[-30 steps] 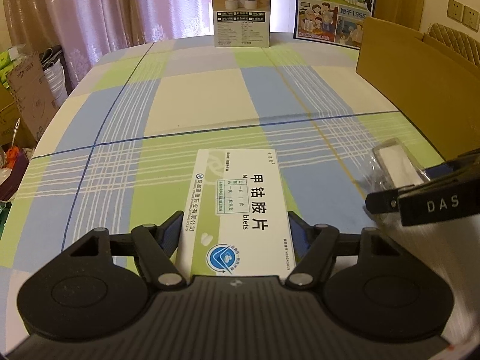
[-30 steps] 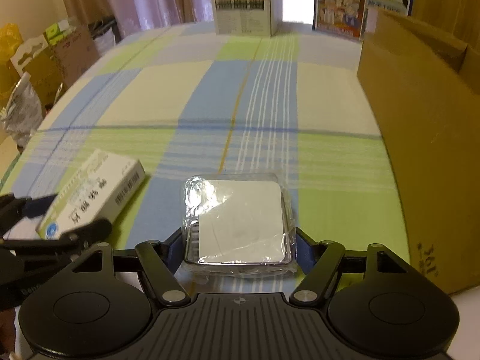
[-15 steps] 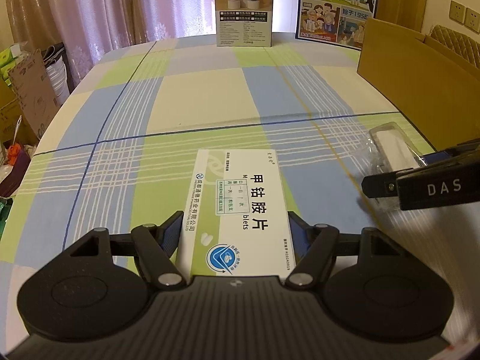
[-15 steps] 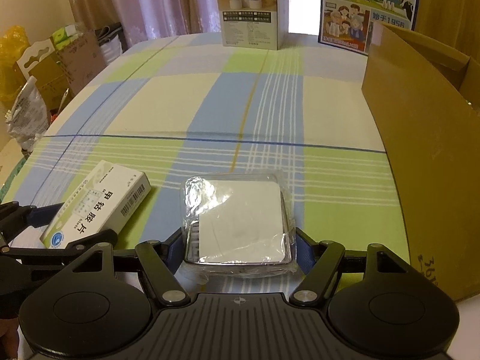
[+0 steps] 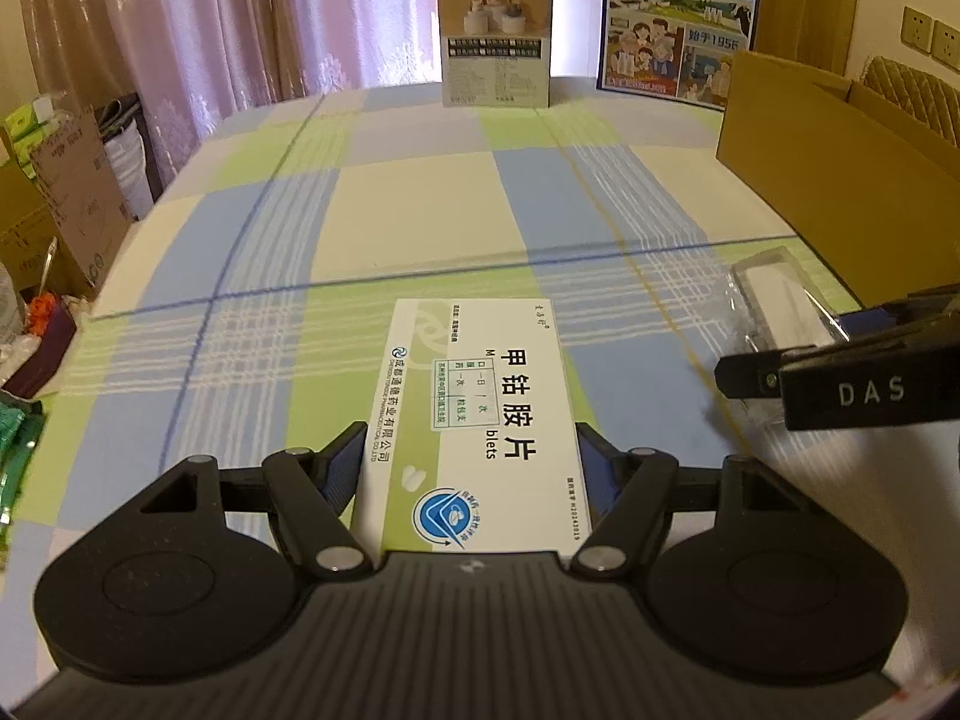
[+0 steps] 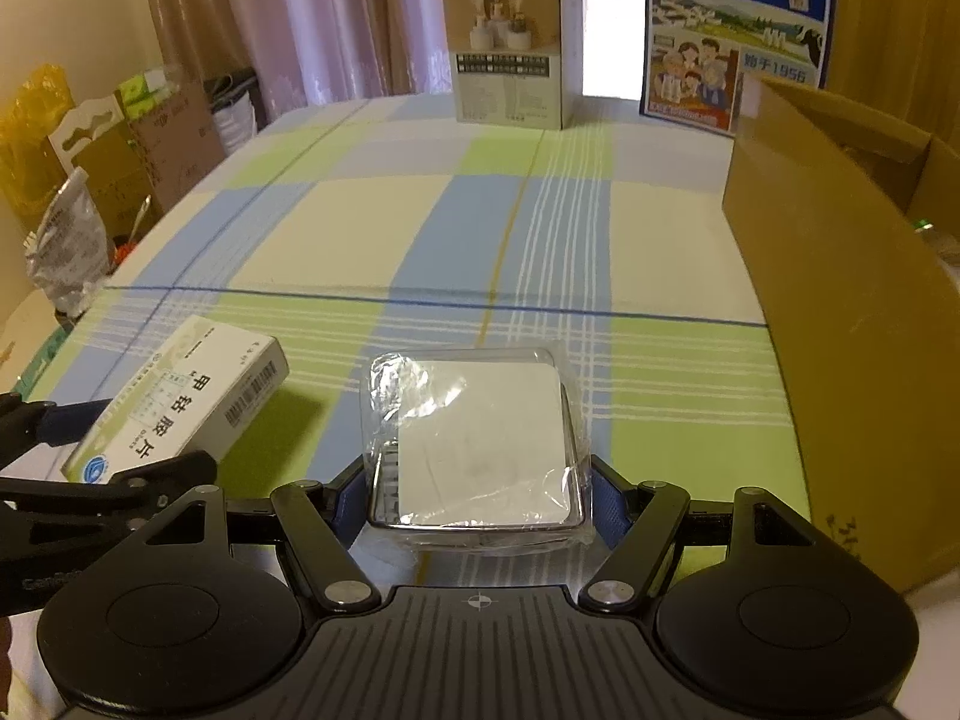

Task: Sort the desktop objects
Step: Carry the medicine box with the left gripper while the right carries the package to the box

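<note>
The pill box's near end is hidden under the left gripper, whose pads pinch its sides. The right gripper likewise pinches a plastic-wrapped white block. Both tilt downward, holding their loads above the checked tablecloth, beside the carton.

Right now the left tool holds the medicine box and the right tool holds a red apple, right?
Not quite. The left tool does hold the medicine box, but the right tool holds a plastic-wrapped white square pack, as the right wrist view shows.
</note>
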Action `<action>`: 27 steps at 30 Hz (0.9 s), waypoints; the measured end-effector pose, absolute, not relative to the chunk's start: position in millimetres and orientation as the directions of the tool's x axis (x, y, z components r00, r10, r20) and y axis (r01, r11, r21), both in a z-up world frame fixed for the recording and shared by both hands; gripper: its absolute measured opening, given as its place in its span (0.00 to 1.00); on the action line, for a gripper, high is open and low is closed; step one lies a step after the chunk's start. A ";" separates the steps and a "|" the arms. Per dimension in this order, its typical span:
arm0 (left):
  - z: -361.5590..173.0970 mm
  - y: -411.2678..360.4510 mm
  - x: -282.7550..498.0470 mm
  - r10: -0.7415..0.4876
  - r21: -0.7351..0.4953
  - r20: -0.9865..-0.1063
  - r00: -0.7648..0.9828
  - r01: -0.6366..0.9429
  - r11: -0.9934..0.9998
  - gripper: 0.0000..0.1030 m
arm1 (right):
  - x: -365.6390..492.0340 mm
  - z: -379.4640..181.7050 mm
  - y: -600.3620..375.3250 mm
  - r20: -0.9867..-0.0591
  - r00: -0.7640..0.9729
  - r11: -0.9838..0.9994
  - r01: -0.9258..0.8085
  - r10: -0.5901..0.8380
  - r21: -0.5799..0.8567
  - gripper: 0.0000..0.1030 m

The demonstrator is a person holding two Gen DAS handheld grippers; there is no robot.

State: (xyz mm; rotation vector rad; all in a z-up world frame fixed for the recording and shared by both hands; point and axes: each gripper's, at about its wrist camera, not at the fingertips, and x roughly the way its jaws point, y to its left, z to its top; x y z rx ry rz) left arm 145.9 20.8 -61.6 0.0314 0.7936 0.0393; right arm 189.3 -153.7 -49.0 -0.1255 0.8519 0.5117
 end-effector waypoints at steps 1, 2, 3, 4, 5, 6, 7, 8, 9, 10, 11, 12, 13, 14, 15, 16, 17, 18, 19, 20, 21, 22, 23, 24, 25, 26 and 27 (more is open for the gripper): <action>-57.8 20.4 143.7 0.048 0.043 -0.711 0.701 -0.025 0.999 0.65 | 187.6 -45.6 -155.2 -0.739 0.552 0.871 -0.482 0.386 0.095 0.67; -53.6 19.4 140.2 0.048 0.042 -0.711 0.702 -0.025 0.999 0.65 | 185.5 -41.1 -157.0 -0.730 0.560 0.869 -0.486 0.392 0.094 0.67; -50.1 18.1 136.3 0.046 0.042 -0.710 0.703 -0.023 0.999 0.65 | 182.8 -36.1 -158.9 -0.721 0.568 0.869 -0.486 0.396 0.094 0.67; -46.7 16.2 132.1 0.044 0.042 -0.709 0.703 -0.020 0.999 0.65 | 180.3 -30.7 -161.5 -0.715 0.576 0.870 -0.483 0.397 0.095 0.67; -42.6 13.8 127.0 0.041 0.044 -0.710 0.703 -0.015 0.999 0.65 | 177.4 -25.7 -164.4 -0.709 0.583 0.873 -0.478 0.397 0.096 0.67; -38.5 11.3 121.8 0.040 0.047 -0.710 0.703 -0.009 0.999 0.65 | 174.3 -21.0 -167.3 -0.706 0.586 0.876 -0.471 0.397 0.102 0.67; -34.7 9.2 117.6 0.039 0.049 -0.709 0.705 -0.006 0.999 0.65 | 171.4 -16.7 -170.6 -0.705 0.587 0.879 -0.464 0.399 0.110 0.67; -30.5 7.0 113.3 0.039 0.050 -0.707 0.706 -0.006 0.999 0.65 | 168.3 -12.5 -174.0 -0.705 0.586 0.881 -0.457 0.400 0.120 0.66; -25.8 4.8 108.5 0.039 0.048 -0.705 0.708 -0.007 0.999 0.65 | 163.8 -7.8 -177.0 -0.704 0.586 0.883 -0.453 0.402 0.127 0.67; -21.2 2.6 104.3 0.038 0.045 -0.702 0.711 -0.009 0.999 0.65 | 159.3 -3.3 -179.2 -0.702 0.588 0.883 -0.453 0.402 0.126 0.66; -16.0 0.1 100.2 0.036 0.041 -0.698 0.715 -0.011 0.999 0.65 | 154.4 1.7 -181.2 -0.699 0.591 0.882 -0.455 0.402 0.124 0.67; -11.0 -2.8 96.1 0.033 0.035 -0.694 0.719 -0.012 0.999 0.65 | 149.2 7.3 -184.0 -0.695 0.594 0.881 -0.456 0.405 0.125 0.67; -6.2 -5.4 92.4 0.028 0.028 -0.691 0.723 -0.012 1.000 0.65 | 144.8 12.5 -187.3 -0.691 0.596 0.881 -0.456 0.409 0.128 0.67; -1.4 -8.2 88.5 0.023 0.022 -0.687 0.727 -0.011 1.000 0.65 | 139.2 18.4 -190.9 -0.685 0.602 0.881 -0.456 0.410 0.127 0.67; 3.4 -11.8 84.6 0.019 0.018 -0.683 0.730 -0.009 1.000 0.65 | 134.9 23.8 -194.7 -0.680 0.607 0.881 -0.455 0.411 0.127 0.67; 8.1 -15.9 80.4 0.015 0.015 -0.679 0.734 -0.006 1.000 0.65 | 130.9 29.5 -199.1 -0.675 0.610 0.880 -0.456 0.416 0.131 0.67; 12.5 -20.0 76.0 0.009 0.012 -0.675 0.738 -0.002 1.000 0.65 | 126.2 36.1 -204.9 -0.668 0.615 0.880 -0.457 0.420 0.132 0.67; 16.8 -24.5 71.4 0.001 0.007 -0.671 0.741 0.005 1.000 0.65 | 122.4 41.6 -210.2 -0.662 0.622 0.881 -0.455 0.418 0.128 0.66; 20.7 -28.8 67.3 -0.006 0.003 -0.668 0.744 0.012 1.000 0.65 | 119.2 46.8 -215.7 -0.657 0.630 0.883 -0.452 0.413 0.122 0.67; 24.4 -33.0 63.1 -0.015 -0.002 -0.665 0.747 0.018 1.000 0.65 | 115.4 52.2 -222.1 -0.652 0.639 0.887 -0.446 0.409 0.120 0.67; 28.7 -37.3 58.8 -0.025 -0.009 -0.660 0.751 0.024 1.000 0.65 | 112.6 56.0 -228.1 -0.648 0.644 0.891 -0.438 0.406 0.122 0.66; 32.9 -41.9 54.3 -0.032 -0.013 -0.655 0.755 0.030 0.999 0.65 | 109.2 60.2 -234.4 -0.644 0.652 0.895 -0.429 0.400 0.122 0.67; 36.7 -46.7 50.0 -0.035 -0.011 -0.650 0.759 0.037 0.999 0.65 | 106.5 63.5 -240.5 -0.641 0.657 0.898 -0.422 0.396 0.123 0.67; 39.9 -52.1 46.2 -0.038 -0.005 -0.647 0.761 0.045 0.999 0.65 | 103.9 66.0 -246.0 -0.639 0.661 0.901 -0.414 0.393 0.125 0.67; 42.6 -58.0 43.1 -0.041 0.001 -0.645 0.763 0.054 0.999 0.65 | 100.7 69.2 -251.7 -0.637 0.664 0.903 -0.408 0.392 0.132 0.67; 45.4 -63.7 40.2 -0.046 0.005 -0.644 0.764 0.064 0.998 0.65 | 97.2 71.8 -257.1 -0.634 0.666 0.905 -0.403 0.393 0.137 0.67; 48.0 -68.9 37.5 -0.050 0.008 -0.642 0.765 0.072 0.997 0.65 | 94.0 73.9 -261.4 -0.632 0.669 0.907 -0.399 0.391 0.139 0.67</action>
